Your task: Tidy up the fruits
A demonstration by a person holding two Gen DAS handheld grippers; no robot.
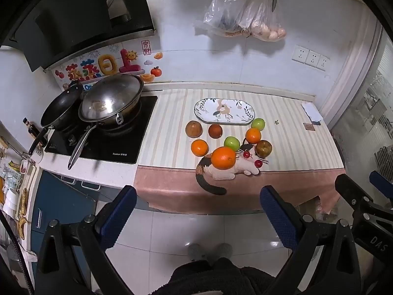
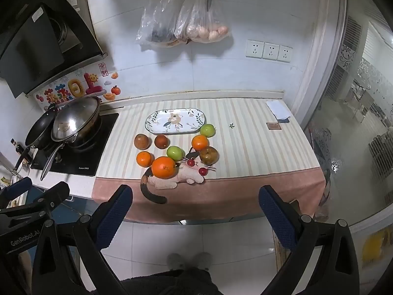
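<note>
My left tongs (image 1: 197, 198) and right tongs (image 2: 195, 198) gape wide, empty, short of the bench (image 2: 258, 132). Fruits — oranges (image 2: 163, 167), green apples (image 2: 175, 153), brownish ones (image 2: 141, 141) — cluster just before the floral plate (image 2: 175, 121) on striped cloth; stove (image 2: 76, 147) left, white tiled wall.

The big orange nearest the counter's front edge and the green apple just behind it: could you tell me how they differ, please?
The big orange is orange, the green apple bright green. The orange looks larger. The orange sits on the printed cat, nearest the front edge; the apple lies farther back on the stripes. Both are round, loose on the cloth, not on the plate.
</note>
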